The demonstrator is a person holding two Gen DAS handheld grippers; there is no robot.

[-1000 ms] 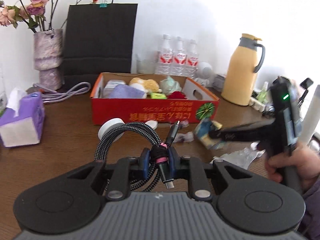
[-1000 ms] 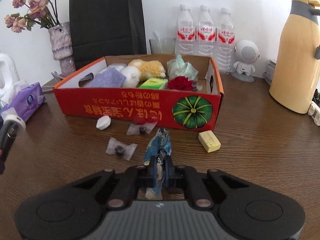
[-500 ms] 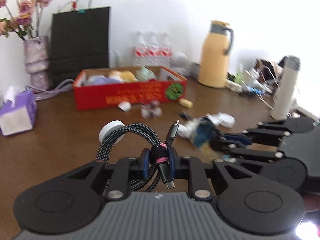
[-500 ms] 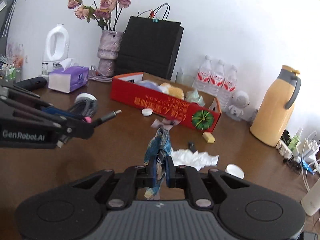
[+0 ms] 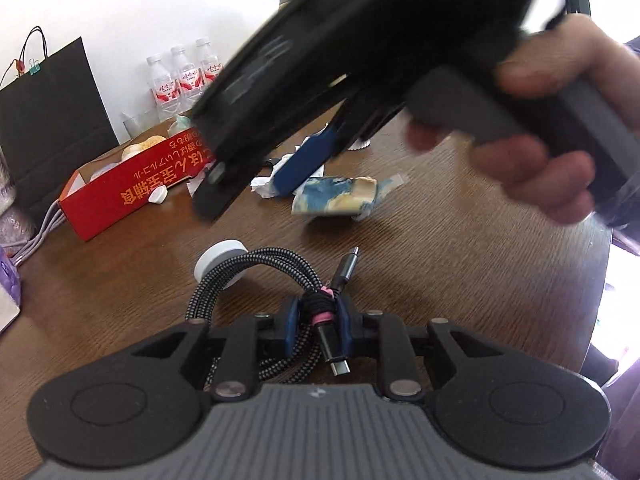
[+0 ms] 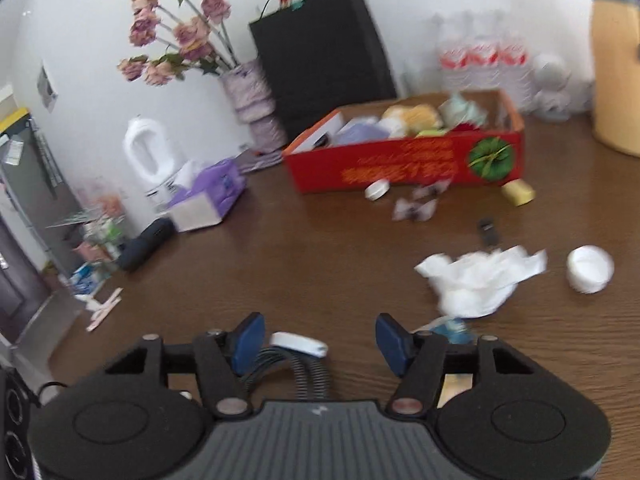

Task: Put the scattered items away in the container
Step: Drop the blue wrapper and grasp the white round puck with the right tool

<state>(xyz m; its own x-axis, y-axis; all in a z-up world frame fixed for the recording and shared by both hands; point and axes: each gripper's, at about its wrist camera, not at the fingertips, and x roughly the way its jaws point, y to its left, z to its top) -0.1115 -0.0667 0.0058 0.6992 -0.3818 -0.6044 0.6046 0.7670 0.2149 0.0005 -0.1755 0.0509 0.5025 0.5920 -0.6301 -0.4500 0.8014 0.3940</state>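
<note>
Tidying is only part done. From the left wrist view, the red cardboard box (image 5: 132,184) sits far left on the brown wooden table (image 5: 460,280), already holding several soft items, while plenty lies loose outside it. The left gripper (image 5: 318,326) is clamped narrowly on a coiled braided charging cable with a white round puck (image 5: 256,276), the bundle pinched at its black tie, the plug ends sticking out near and far; it is tilted down over the near table, well apart from the box. Just beyond lies a crumpled blue and yellow wrapper (image 5: 340,200) on the wood. Above it a person's hand (image 5: 560,140) grips the handle of the right gripper (image 5: 276,172), which crosses the view, blurred, pointing down and left.

From the right wrist view, the right gripper's jaws have just been opening and now stand wide with nothing between the blue pads (image 6: 248,338); the cable coil shows beneath them and a scrap of the wrapper peeks out behind the right finger. Still to collect: a crumpled white tissue (image 6: 480,276), a white round lid (image 6: 590,268), a yellow block (image 6: 518,194), a white cap (image 6: 377,189), small clear-wrapped sweets (image 6: 416,206) and a small black clip (image 6: 488,232), all lying between the gripper and the box.
</note>
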